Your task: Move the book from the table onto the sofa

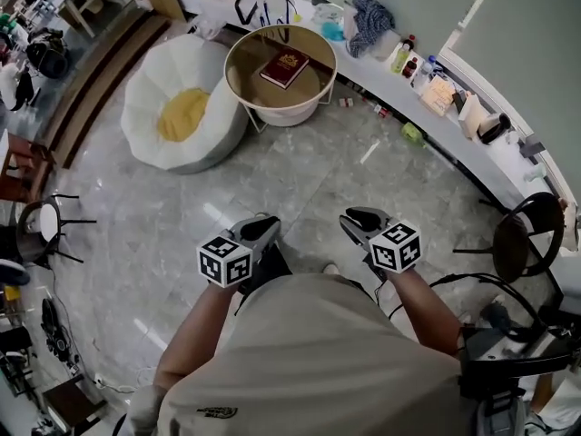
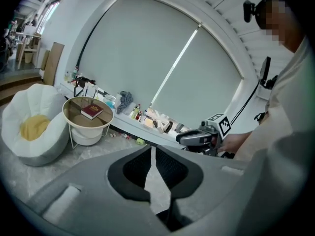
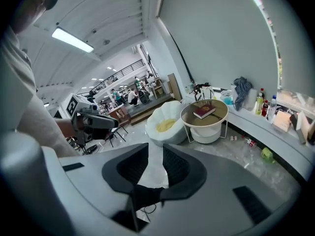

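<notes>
A: How many books?
B: One book (image 1: 284,66), and one round desk (image 1: 259,91).
A: Sofas?
B: One sofa (image 1: 150,80) (white, with one yellow cushion (image 1: 184,113)).
A: Grippers?
B: Two: the left gripper (image 1: 263,223) and the right gripper (image 1: 354,217).

- Head view: the camera sits on your head and faces forward and steeply down. Your torso fills the bottom edge, with the left gripper (image 1: 259,230) and right gripper (image 1: 359,218) close in front. The round table (image 1: 229,62), book (image 1: 284,66) and white sofa (image 1: 150,80) are well away at the top.
- Left gripper view: the camera rides on that gripper and looks along its own jaws toward the window wall. Table and sofa are small at the left, and the right gripper is mid-right.
- Right gripper view: same mount. Table and sofa are right of centre and far off, and the left gripper is at the left.
- Shared: all three views see the table, book, sofa and wall ledge (image 1: 454,134). Each gripper view also catches the other gripper.
</notes>
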Demonstrator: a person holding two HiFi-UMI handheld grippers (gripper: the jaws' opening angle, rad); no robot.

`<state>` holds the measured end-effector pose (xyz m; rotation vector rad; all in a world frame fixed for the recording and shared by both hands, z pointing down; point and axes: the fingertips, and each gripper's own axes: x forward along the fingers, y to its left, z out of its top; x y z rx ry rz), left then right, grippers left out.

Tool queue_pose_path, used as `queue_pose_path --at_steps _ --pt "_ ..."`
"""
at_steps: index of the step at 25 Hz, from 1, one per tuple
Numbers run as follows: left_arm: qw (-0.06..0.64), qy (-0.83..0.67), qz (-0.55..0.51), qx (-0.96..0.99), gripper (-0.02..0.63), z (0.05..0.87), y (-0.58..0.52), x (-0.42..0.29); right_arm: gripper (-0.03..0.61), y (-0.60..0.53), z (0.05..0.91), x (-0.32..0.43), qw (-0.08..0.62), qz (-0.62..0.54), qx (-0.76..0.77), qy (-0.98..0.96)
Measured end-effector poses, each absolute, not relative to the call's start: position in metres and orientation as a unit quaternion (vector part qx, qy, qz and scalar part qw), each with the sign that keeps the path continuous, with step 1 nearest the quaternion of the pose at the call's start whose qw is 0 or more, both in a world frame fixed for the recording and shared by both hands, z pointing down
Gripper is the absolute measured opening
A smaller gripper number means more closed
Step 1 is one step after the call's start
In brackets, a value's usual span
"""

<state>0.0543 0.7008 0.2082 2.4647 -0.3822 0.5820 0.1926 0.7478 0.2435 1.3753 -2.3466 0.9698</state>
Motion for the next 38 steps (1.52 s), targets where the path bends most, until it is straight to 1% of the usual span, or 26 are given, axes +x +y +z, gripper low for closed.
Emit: queue_pose_path --at_steps 7,13,18,25,31,38 --pt "0.291 -0.122 0.197 0.928 0.031 0.195 0.546 0.01 0.092 0.605 0.235 0.156 0.09 0.37 0.513 -0.769" --pt "0.281 -0.112 0.221 0.927 0.044 0.197 0.447 -0.049 0.092 0.505 0.24 0.118 0.083 0.383 0.534 -0.749" --pt "0.305 -0.125 0.215 0.919 0.05 0.212 0.385 -0.061 0.091 0.448 0.256 0.115 0.059 0.416 0.545 -0.725" --pt "0.317 -0.123 0.236 0.91 0.069 0.24 0.283 -0.026 0.092 0.351 0.3 0.155 0.027 0.453 0.558 -0.695" --pt "0.335 -0.11 0.281 0.892 0.08 0.277 0.182 0.025 0.092 0.247 0.349 0.203 0.007 0.482 0.56 -0.674" --pt "0.331 -0.088 0.333 0.879 0.086 0.345 0.07 0.102 0.092 0.145 0.418 0.272 -0.015 0.517 0.573 -0.636"
